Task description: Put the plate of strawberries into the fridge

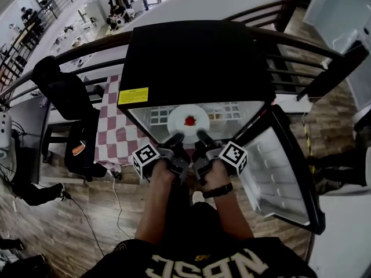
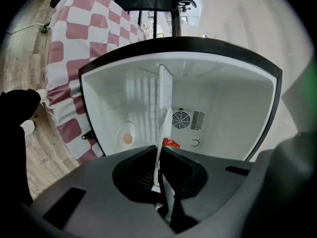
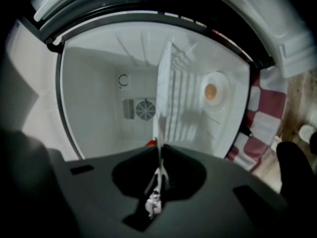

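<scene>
A white plate (image 1: pixel 188 122) with a red strawberry (image 1: pixel 190 120) on it is held level in the mouth of the open black mini fridge (image 1: pixel 197 57), over its white interior. My left gripper (image 1: pixel 175 138) is shut on the plate's near rim from the left. My right gripper (image 1: pixel 203 135) is shut on the same rim just to its right. In the left gripper view the plate (image 2: pixel 165 128) shows edge-on between the jaws (image 2: pixel 159 155), with the strawberry (image 2: pixel 171 143) beyond. The right gripper view shows the plate's rim (image 3: pixel 157 128) pinched likewise in that gripper (image 3: pixel 159 150).
The fridge door (image 1: pixel 278 167) stands open at the right. Inside are a wire shelf (image 2: pixel 146 95), a rear fan (image 2: pixel 181 119) and a lamp (image 2: pixel 128 139). A table with a red-and-white checked cloth (image 1: pixel 110 132) and a black chair (image 1: pixel 64 97) stand to the left, and a railing (image 1: pixel 290 57) runs behind.
</scene>
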Available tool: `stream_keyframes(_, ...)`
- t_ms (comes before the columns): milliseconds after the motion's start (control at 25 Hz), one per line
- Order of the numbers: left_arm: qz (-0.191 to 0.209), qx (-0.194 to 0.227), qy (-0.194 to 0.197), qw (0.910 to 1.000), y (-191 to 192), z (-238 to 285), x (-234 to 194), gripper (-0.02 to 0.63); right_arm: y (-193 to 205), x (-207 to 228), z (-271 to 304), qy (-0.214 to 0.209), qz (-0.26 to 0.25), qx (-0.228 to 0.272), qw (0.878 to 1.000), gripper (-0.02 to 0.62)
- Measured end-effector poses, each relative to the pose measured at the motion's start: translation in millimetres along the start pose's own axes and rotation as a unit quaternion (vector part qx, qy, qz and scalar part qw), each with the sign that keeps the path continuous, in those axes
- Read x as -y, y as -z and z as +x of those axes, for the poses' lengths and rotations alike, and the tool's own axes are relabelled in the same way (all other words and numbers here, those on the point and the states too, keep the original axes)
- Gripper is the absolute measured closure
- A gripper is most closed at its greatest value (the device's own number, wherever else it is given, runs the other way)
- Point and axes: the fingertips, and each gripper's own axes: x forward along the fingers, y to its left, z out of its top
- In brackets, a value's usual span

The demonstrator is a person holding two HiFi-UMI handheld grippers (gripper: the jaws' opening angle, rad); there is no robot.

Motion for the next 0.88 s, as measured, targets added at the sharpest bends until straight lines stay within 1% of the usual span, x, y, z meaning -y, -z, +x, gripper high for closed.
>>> stream_keyframes(240, -0.009, -0.009, 0.004, 0.9999, -9, 14, 1, 0.575, -7, 4, 11, 0.004, 0.015, 0.012, 1.000, 0.559)
stream_keyframes(520, -0.011, -0.013, 0.003, 0.9998, -15, 28, 7, 0.575, -18, 1, 24, 0.007, 0.005, 0.018, 1.000, 0.560)
stream_keyframes(880, -0.015, -0.020, 0.000, 0.9997, -21, 39, 10, 0.575, -23, -4, 33, 0.011, 0.009, 0.024, 1.000, 0.558)
